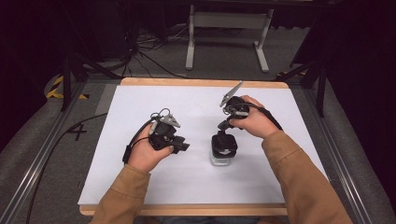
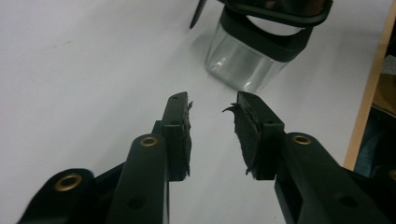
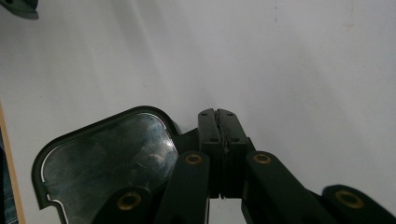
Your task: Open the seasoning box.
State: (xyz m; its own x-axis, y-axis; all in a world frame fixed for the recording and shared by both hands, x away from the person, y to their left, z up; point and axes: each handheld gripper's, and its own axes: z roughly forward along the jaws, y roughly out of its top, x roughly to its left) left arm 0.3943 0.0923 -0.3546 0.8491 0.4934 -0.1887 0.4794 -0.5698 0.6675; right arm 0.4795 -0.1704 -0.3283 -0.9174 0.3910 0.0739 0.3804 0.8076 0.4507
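Observation:
A small clear jar [image 1: 222, 157] with a black rim stands on the white table top [image 1: 140, 186], right of centre. Its black-framed lid [image 3: 107, 163] has a see-through pane and sits tilted just above the rim [image 2: 261, 39]. My right gripper [image 1: 223, 133] points down at the jar, its jaws shut on the lid's edge [image 3: 218, 112]. To the left of the jar, my left gripper [image 1: 183, 146] is held low and open, with nothing between its jaws. In the left gripper view it [image 2: 212, 100] aims at the jar's glass wall [image 2: 243, 65], a short way off.
The white top lies on a wooden board [image 1: 201, 83] with its edges showing at front and back. Beyond the table there are a white metal stand [image 1: 229, 32] and loose cables [image 1: 149, 51] on the grey floor. A cable [image 1: 60, 144] trails off the left side.

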